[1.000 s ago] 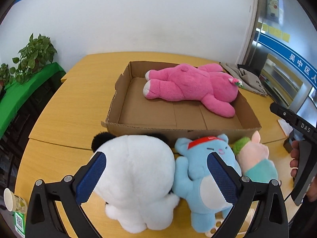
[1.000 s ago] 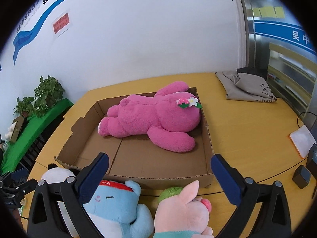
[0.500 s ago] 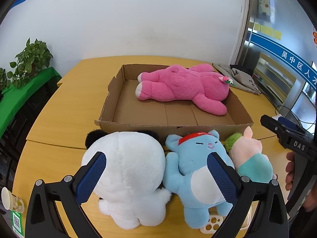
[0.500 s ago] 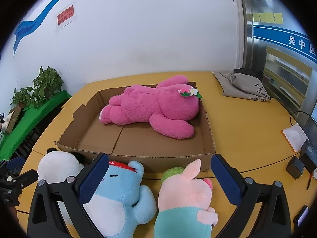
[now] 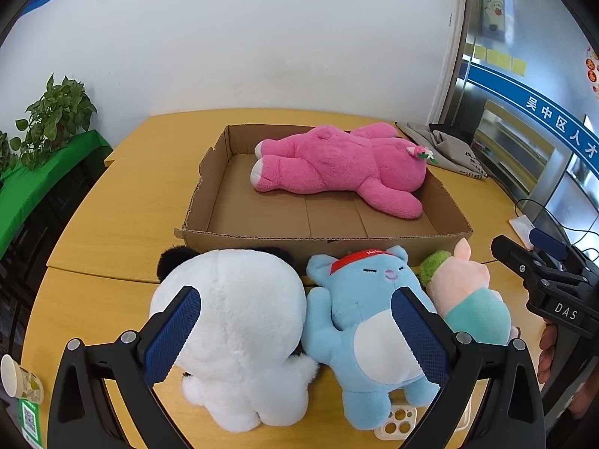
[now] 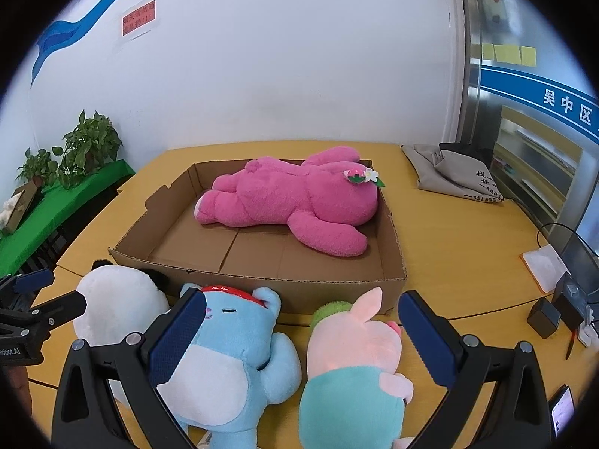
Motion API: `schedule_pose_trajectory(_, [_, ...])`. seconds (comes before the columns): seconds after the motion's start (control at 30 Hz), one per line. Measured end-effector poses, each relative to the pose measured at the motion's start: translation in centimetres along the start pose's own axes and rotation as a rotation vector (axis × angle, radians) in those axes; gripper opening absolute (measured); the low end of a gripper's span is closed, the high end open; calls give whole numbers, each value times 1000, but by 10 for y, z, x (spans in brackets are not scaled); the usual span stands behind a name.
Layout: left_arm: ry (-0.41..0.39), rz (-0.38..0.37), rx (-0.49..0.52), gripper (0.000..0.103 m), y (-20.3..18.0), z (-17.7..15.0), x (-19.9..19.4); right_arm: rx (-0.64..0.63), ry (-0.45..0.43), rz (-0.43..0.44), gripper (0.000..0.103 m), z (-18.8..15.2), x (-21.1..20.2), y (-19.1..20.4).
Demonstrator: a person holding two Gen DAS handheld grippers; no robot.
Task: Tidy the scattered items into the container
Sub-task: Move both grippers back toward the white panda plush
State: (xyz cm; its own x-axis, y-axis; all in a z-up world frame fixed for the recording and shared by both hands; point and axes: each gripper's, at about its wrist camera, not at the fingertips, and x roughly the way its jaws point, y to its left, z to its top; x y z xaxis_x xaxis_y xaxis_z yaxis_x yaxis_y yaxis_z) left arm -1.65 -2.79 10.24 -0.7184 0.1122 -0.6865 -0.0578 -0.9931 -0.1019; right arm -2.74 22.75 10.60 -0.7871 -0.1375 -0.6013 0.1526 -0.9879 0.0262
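Wooden table (image 5: 123,202): left gripper (image 5: 295,331), right gripper (image 6: 299,331) both spread wide, empty, above plush toys (image 5: 370,299).

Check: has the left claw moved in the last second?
Yes. The left claw has backed away from the cardboard box: the box and wall poster show more fully, and the toys sit farther ahead.

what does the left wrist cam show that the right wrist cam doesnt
Only the left wrist view shows the paper cup and the white phone case. Only the right wrist view shows the small black cube and the dark phone. Both show the brown cardboard tray holding the pink plush bear, and the white, blue and pink-and-teal plush toys in front.
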Motion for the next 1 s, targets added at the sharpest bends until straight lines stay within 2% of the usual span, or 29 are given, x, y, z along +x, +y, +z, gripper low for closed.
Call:
schedule_pose_trajectory(0.43, [0, -47, 13, 103, -12, -3, 2, -23, -10, -3, 103, -7, -14, -2])
schedule_pose_trajectory(1.0, [41, -67, -15, 103, 1, -5, 25, 5, 22, -2, 103, -9, 7, -9])
